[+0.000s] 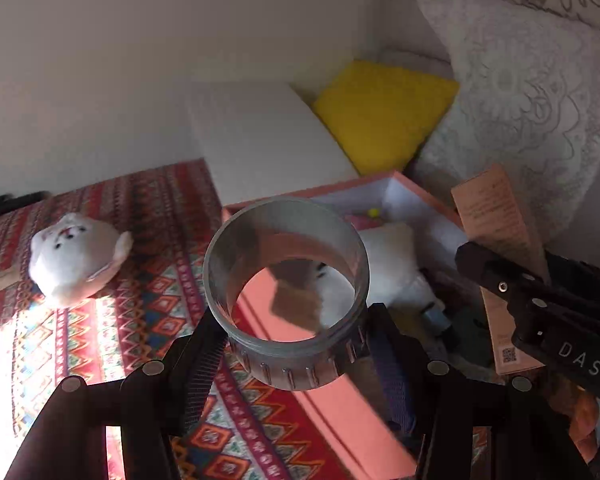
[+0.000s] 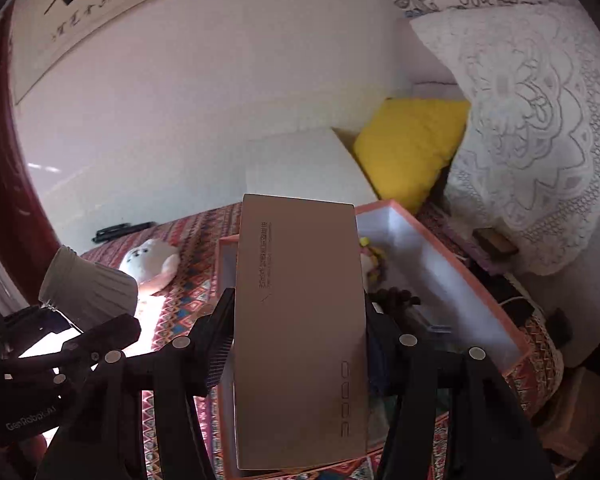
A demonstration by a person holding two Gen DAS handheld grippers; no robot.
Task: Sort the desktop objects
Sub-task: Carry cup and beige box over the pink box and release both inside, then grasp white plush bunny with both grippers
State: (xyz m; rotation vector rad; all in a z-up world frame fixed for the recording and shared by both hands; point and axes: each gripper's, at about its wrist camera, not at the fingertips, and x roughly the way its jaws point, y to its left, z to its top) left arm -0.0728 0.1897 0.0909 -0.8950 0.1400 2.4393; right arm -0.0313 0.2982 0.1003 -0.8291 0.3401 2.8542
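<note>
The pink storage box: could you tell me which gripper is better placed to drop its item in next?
Probably the right gripper: its tan carton hangs directly over the pink box.

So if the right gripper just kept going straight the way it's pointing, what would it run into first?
Most likely the far white inner wall of the pink storage box. The right gripper is shut on a tan carton that points over the box's open interior toward that wall. Depth is unclear, so it might pass over the rim.

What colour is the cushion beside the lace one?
Bright yellow cushion, plain, with no pattern; clearest in the left wrist view.
</note>
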